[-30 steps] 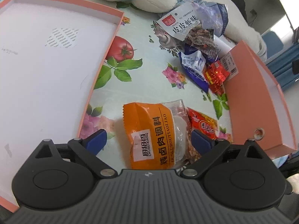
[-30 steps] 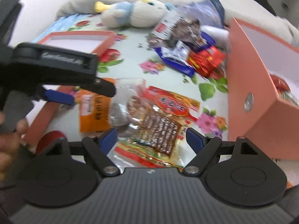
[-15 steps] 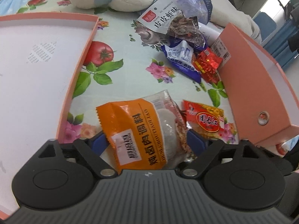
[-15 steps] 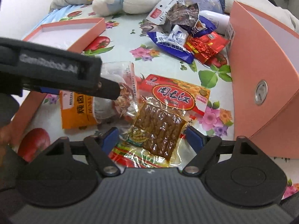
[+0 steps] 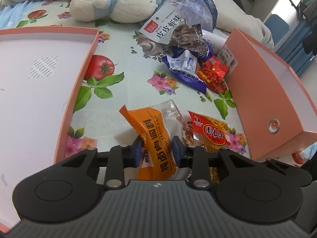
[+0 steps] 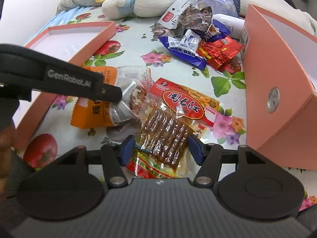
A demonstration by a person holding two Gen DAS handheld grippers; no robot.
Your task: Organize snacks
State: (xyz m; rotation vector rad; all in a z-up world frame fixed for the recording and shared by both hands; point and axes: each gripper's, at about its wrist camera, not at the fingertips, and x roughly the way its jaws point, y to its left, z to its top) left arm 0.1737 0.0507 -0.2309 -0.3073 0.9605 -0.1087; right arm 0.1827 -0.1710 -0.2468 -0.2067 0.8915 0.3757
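Orange film buckles between the blue pads of the left gripper [image 5: 156, 151], whose jaws are drawn in tight on the orange seasoning packet [image 5: 152, 138]; the packet's near end is pinched into an upright fold and its far corner tips up toward 11 o'clock, which suggests a grip taken for lifting rather than sliding. The left gripper sits low and nearly level over the floral cloth [image 5: 128, 63], pointing toward 12 o'clock, with the shallow pink tray [image 5: 79, 83] lying at 9 to 10 o'clock, a likely destination. In the right wrist view the right gripper [image 6: 160, 148] is partly open, its jaws standing on either side of the red dried-tofu packet [image 6: 174, 117]; whether the pads touch the film cannot be told, and nothing appears to be held. This tool also points toward 12 o'clock, tilted down over the packet, as if lining up a pinch across its narrow end. The pink box [image 6: 277, 83] stands at 2 to 3 o'clock of it. Remaining snacks, a blue packet [image 6: 184, 49] and a red foil packet [image 6: 220, 52], lie heaped at 12 to 1 o'clock near a plush toy [image 6: 146, 0], so sorting appears to be at an early stage.
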